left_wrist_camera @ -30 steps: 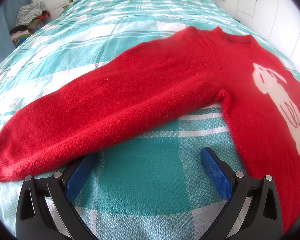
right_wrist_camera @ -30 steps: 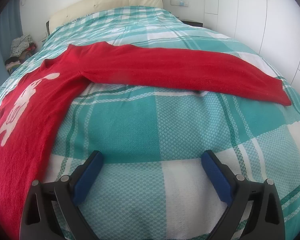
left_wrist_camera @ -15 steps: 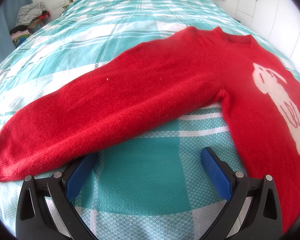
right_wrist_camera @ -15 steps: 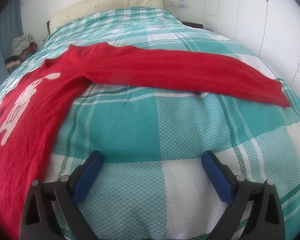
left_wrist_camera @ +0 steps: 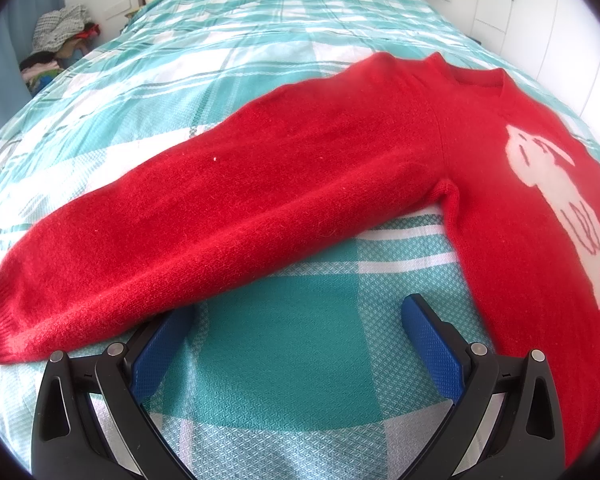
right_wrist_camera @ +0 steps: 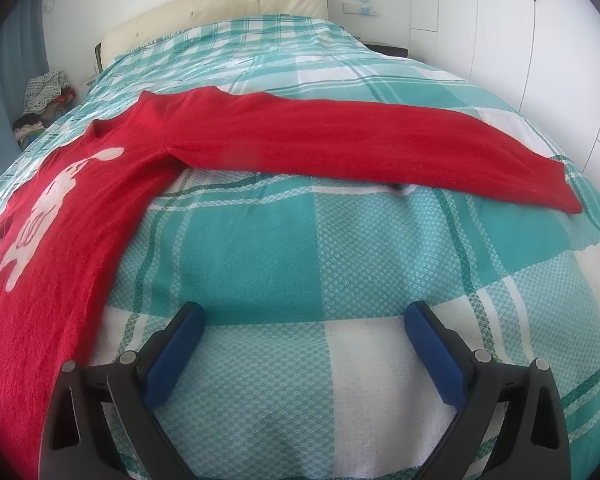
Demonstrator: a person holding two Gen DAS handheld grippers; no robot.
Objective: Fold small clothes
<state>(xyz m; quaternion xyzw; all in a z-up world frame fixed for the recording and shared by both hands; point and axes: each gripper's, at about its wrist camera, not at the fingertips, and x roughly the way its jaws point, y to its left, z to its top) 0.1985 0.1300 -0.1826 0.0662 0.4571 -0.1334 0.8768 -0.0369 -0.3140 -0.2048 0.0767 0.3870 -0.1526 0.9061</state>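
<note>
Red sweater (left_wrist_camera: 340,184) flat on plaid bedspread (right_wrist_camera: 300,248), sleeves spread sideways; left gripper (left_wrist_camera: 296,320), jaws apart, just beside its sleeve's lower edge; right gripper (right_wrist_camera: 304,320), jaws apart, farther off.

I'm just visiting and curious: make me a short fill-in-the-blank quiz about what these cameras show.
1. The sweater is colored ____.
2. It lies spread on a checked ____.
3. The sweater's chest shows a ____ animal figure.
4. Both the left gripper and right gripper hold their fingers ____.

Missing words: red; bed; white; open
</note>
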